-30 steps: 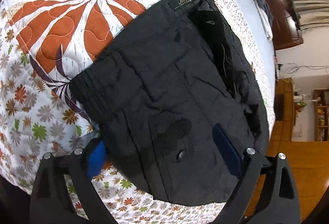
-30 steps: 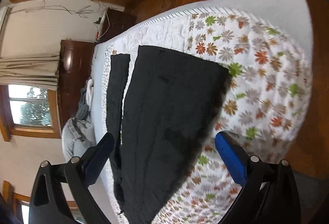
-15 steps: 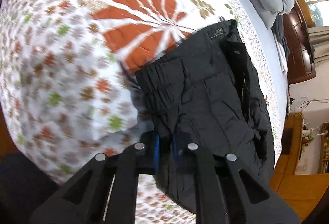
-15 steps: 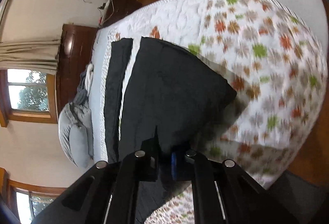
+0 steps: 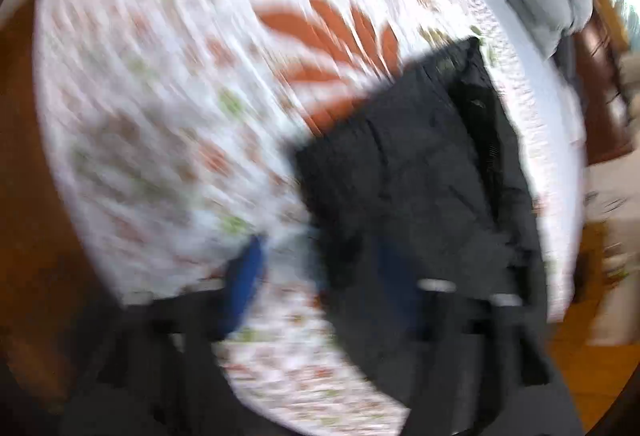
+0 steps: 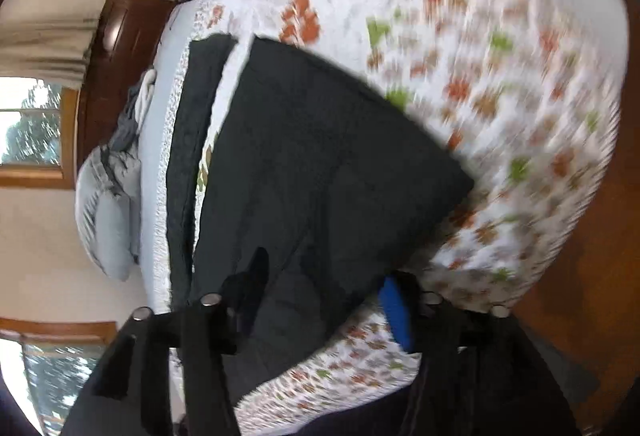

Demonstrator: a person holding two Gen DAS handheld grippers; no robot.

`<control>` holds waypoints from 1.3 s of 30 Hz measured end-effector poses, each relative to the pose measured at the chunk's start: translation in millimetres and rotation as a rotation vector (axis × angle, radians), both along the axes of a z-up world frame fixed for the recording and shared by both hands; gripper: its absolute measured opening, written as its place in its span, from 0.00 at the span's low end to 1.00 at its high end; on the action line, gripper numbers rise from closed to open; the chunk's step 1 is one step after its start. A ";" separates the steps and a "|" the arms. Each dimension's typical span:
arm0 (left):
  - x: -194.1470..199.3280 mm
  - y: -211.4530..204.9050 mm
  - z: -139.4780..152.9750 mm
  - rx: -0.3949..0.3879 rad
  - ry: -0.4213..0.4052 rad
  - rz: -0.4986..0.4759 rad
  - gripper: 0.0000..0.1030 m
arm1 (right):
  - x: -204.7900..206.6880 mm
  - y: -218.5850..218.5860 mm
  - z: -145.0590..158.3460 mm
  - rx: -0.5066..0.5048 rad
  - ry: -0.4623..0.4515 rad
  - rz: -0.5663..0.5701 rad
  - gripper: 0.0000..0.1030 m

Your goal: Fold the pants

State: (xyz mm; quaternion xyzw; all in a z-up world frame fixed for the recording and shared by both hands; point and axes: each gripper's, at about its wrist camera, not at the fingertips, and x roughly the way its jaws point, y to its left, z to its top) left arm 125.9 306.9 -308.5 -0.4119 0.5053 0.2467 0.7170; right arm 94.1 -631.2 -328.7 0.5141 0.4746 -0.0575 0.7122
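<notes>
Black pants lie on the flowered quilt, waistband end in the left wrist view, which is badly blurred. My left gripper hovers over the pants' near corner with its jaws opening; one blue pad is over the quilt, the other over the cloth, neither pressing. In the right wrist view the wide black leg part spreads ahead, with a narrow black strip beside it on the left. My right gripper is above the cloth's near edge, jaws opening, cloth lying loose between the fingers.
The quilt covers a bed with wooden floor around it. Grey pillows and bundled clothes lie at the head end by a dark wooden headboard. A window and a curtain are beyond.
Both grippers went from open to shut on the pants' edge half a second ago and now stand apart again. The left view has swung quickly across the quilt, and both hands have lifted a little.
</notes>
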 end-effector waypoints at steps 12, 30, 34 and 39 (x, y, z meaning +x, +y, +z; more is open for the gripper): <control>214.2 36.0 79.4 0.180 -0.202 -0.530 0.96 | 80.2 -3.3 85.4 -0.206 -0.044 0.112 0.70; 366.2 56.0 -48.4 -0.036 -0.028 -0.717 0.92 | 304.1 88.9 77.8 -0.225 -0.076 0.465 0.81; 372.9 52.0 -48.1 0.000 0.002 -0.727 0.65 | 358.6 65.5 84.9 -0.266 -0.072 0.495 0.81; 375.5 50.3 -46.4 0.012 0.010 -0.721 0.38 | 416.3 30.2 72.2 -0.307 -0.024 0.497 0.81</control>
